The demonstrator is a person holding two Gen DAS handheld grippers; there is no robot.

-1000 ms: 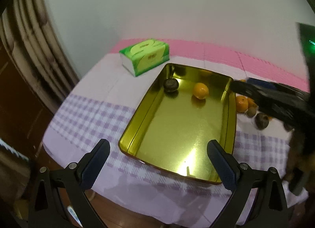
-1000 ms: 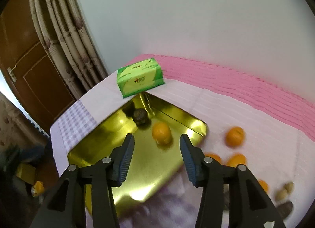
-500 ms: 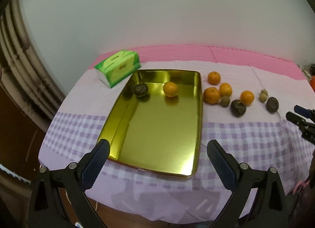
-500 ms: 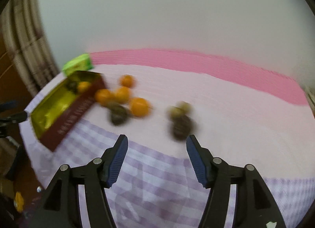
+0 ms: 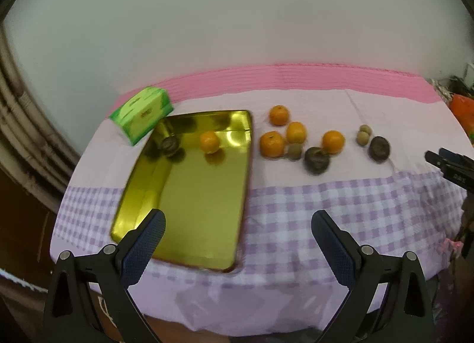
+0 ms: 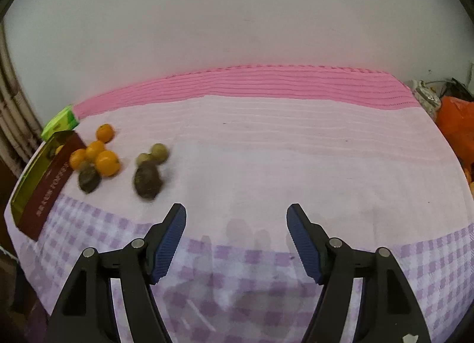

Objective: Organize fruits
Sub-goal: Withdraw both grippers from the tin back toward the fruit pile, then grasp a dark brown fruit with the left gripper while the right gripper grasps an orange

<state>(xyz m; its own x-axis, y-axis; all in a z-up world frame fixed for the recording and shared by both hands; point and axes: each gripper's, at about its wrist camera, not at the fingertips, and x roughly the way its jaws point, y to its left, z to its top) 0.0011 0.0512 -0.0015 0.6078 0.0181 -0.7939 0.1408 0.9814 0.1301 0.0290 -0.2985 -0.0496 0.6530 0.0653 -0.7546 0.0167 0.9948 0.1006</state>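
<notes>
Fruit lies loose, left of centre.
Your right hand-held gripper (image 6: 236,237), spread and empty, sits nearer the dark fruit (image 6: 147,179).

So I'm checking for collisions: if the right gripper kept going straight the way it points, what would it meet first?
Probably only the pale pink tablecloth. The open right gripper points past the dark brown round fruit, which sits left of its line, though depth is unclear.
</notes>
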